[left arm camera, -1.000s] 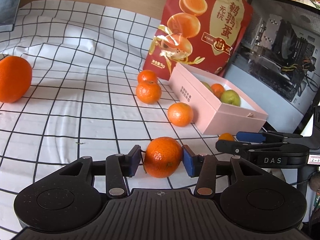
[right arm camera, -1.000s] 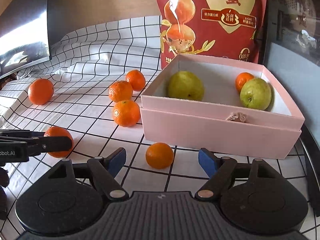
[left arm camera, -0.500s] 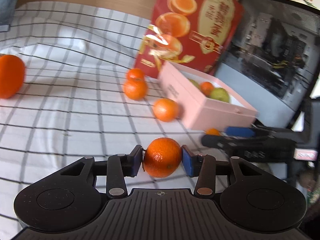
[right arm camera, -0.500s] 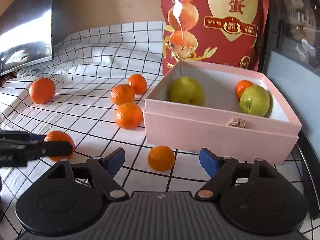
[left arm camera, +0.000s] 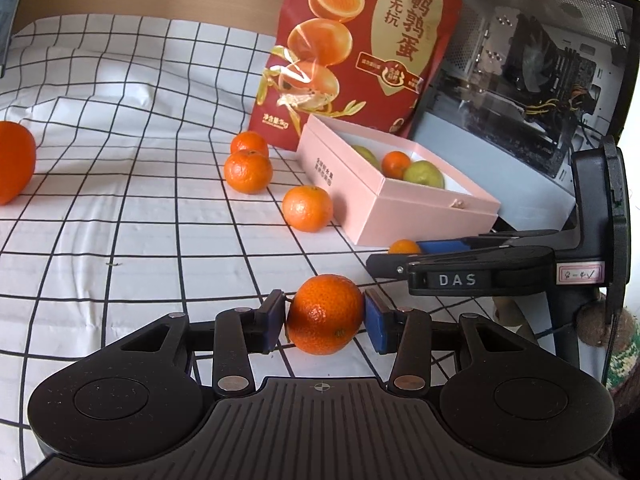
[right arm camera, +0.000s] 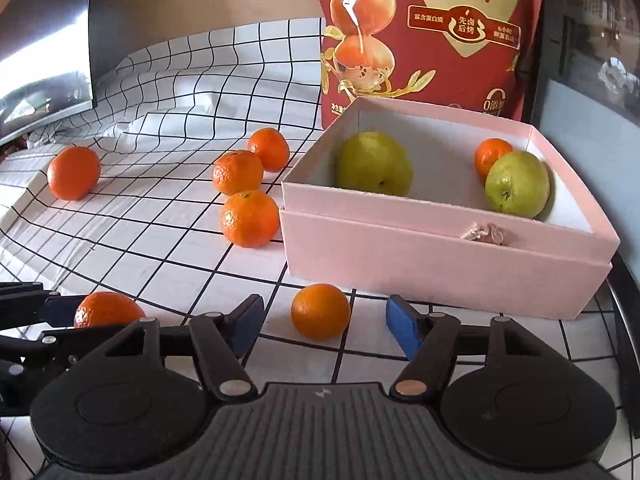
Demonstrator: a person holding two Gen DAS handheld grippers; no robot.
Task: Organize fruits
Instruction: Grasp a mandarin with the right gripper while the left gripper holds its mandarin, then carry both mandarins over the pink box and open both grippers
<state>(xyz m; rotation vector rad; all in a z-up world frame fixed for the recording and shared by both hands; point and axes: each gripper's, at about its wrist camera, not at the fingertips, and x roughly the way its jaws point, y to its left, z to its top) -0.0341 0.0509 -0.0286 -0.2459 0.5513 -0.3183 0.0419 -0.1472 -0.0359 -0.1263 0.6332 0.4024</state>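
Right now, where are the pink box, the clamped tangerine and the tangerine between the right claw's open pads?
pink box [right arm camera: 440, 268], right wrist view, front wall.
clamped tangerine [left arm camera: 325, 314], left wrist view, middle.
loose tangerine [right arm camera: 320, 311], right wrist view, middle.

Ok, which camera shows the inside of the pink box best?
The right wrist view: it looks down into the pink box, showing two green fruits and one small orange on its white floor. The left wrist view sees the box from the side, its near wall hiding much of the contents.
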